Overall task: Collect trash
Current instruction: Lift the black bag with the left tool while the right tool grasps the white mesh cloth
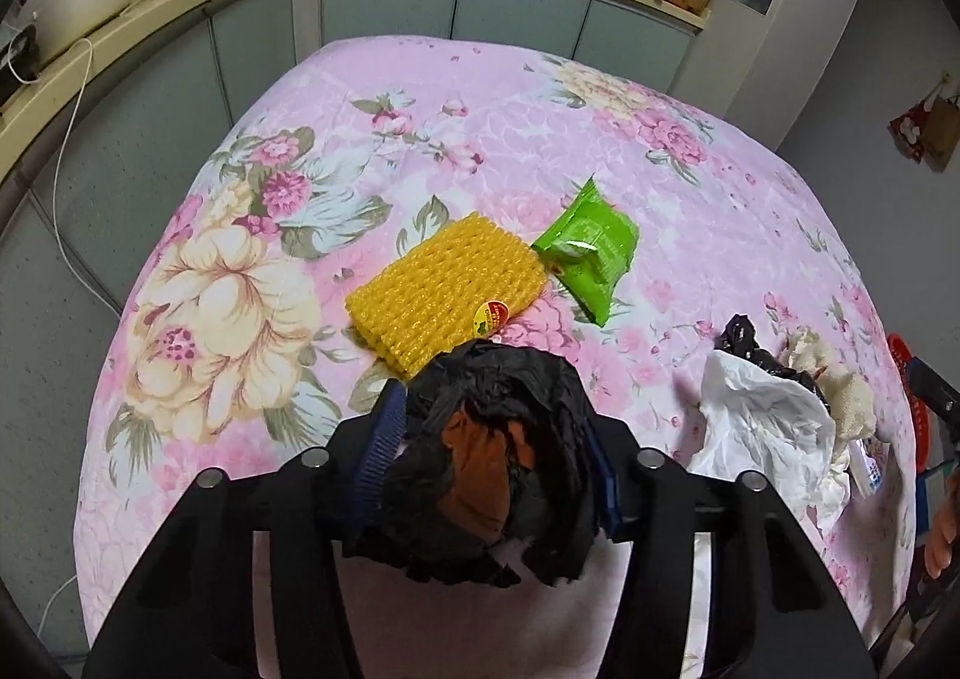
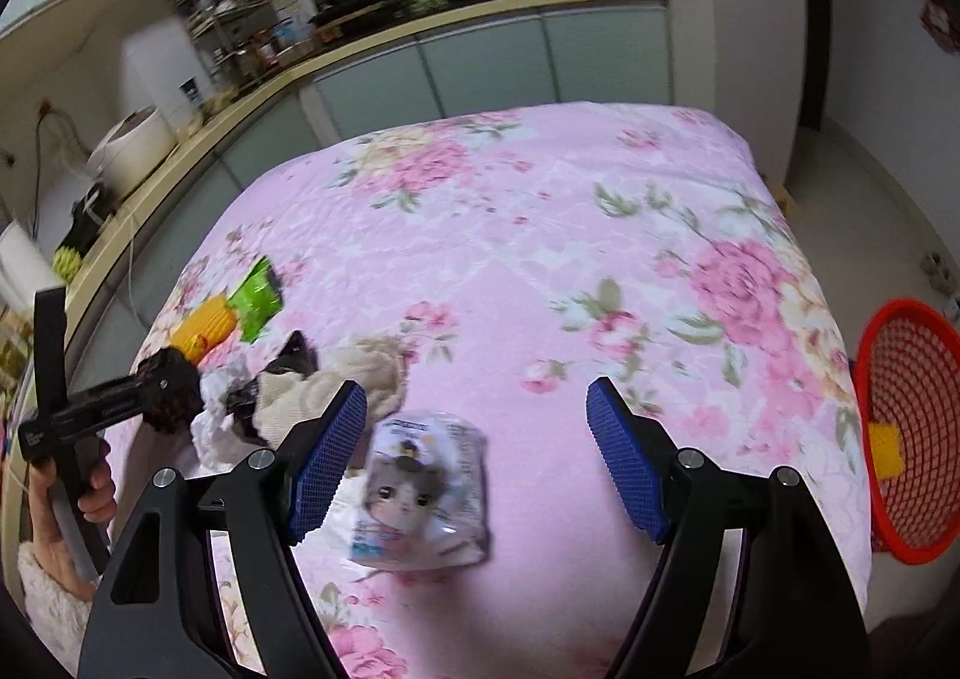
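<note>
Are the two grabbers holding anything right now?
The left gripper pinches a crumpled black bag by its sides. The right gripper holds nothing; its jaws stand open.

Left gripper (image 1: 492, 439): angling down toward the table, its blue pads (image 1: 378, 454) pressing on a crumpled black bag (image 1: 504, 439) from both sides; bag is bulging out above and below the jaws. In the right wrist view the same gripper (image 2: 171, 388) is showing at far left, the person's left hand (image 2: 90, 490) wrapping its handle, a pale fuzzy sleeve (image 2: 51, 589) just below.

Right gripper (image 2: 477, 439): tilting downward, jaws standing wide apart, blue pads (image 2: 327, 466) gripping nothing. View is slightly motion-blurred, so pad contact with the surface cannot be judged.
</note>
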A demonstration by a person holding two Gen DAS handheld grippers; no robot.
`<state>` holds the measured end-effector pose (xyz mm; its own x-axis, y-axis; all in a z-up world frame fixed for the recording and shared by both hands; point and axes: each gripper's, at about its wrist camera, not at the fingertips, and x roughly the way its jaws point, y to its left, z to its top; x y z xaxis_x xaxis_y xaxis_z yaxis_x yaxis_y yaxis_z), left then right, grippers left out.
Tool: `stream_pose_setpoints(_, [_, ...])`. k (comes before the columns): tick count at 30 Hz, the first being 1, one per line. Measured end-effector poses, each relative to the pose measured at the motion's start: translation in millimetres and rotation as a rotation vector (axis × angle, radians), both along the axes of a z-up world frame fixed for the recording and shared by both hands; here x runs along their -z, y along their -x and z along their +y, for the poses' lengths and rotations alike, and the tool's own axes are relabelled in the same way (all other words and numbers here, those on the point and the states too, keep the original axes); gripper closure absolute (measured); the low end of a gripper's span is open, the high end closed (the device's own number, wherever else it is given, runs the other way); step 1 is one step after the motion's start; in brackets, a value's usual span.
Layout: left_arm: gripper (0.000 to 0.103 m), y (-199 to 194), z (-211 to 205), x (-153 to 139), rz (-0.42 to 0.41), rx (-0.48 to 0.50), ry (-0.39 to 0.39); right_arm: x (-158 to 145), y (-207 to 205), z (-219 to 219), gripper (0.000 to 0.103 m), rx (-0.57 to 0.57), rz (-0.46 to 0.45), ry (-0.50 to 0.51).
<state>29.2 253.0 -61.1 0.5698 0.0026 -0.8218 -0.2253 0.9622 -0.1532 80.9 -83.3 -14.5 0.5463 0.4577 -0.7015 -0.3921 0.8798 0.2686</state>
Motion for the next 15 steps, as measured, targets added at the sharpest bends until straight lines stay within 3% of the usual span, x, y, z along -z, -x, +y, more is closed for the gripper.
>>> stream_pose_setpoints(8, [0.055, 12, -3, -21, -0.064, 0.005, 0.022, -8, 9, 41, 0.03, -0.149, -0.066, 0.077])
stream_pose_setpoints(15, [0.055, 18, -11, -34, -0.107, 0.021, -0.008, 3, 14, 79, 0.03, -0.281, -0.049, 0.123])
